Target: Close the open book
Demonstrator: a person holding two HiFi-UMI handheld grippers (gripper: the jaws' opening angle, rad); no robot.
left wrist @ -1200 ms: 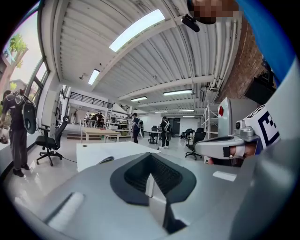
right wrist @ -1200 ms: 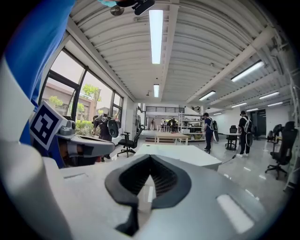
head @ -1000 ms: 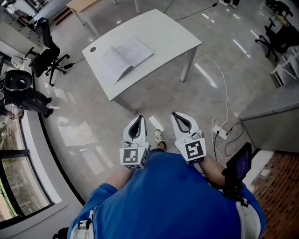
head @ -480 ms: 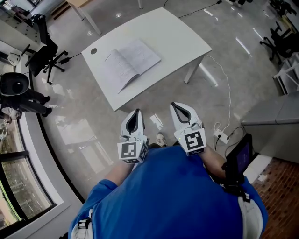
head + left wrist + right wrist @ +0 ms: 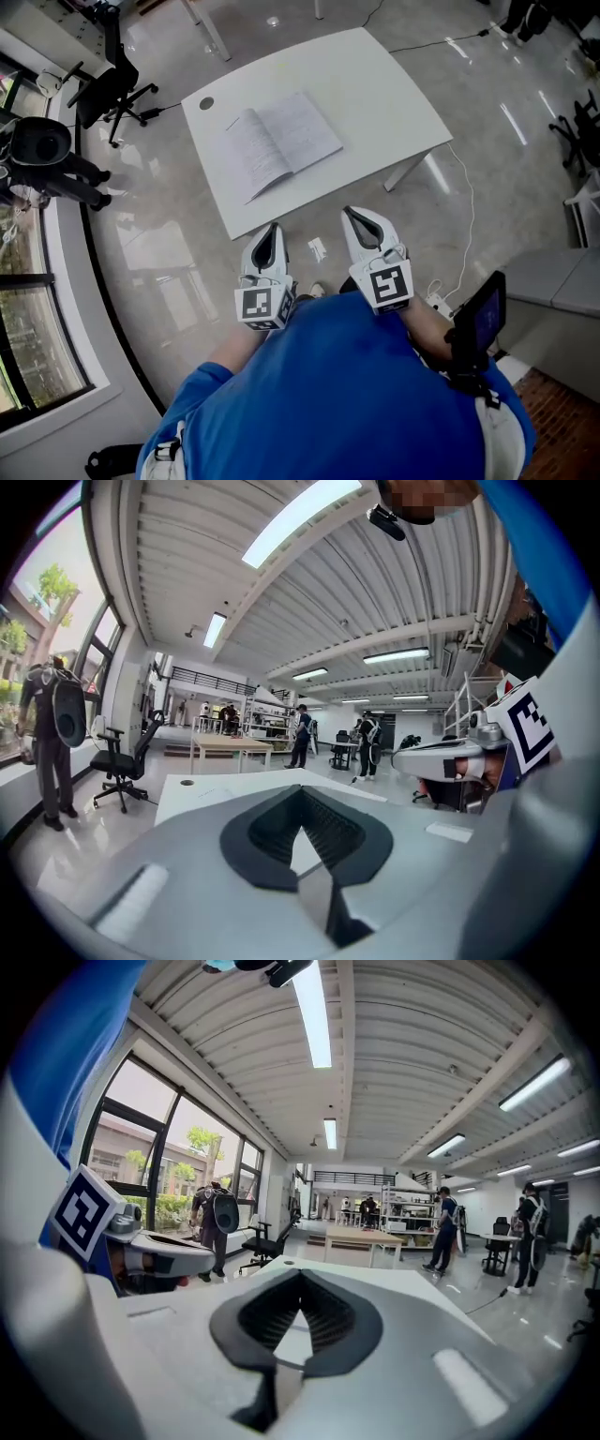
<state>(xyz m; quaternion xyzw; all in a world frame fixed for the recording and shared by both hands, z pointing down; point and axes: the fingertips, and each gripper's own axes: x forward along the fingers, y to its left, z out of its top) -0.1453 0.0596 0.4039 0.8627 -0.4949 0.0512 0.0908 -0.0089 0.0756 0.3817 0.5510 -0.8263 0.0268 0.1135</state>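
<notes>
On the white table (image 5: 394, 94), open book (image 5: 281, 141), pages apparently printed, unreadable

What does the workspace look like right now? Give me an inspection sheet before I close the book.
Surface: white table, one small dark round spot near a corner.
Job's things: book lies open and flat on the table.
Clutter: small white object on the floor.
Grippers: left gripper and right gripper both shut, empty, short of the table.
Cables: white cable trails across the floor.
Surroundings: office chair, window.
</notes>
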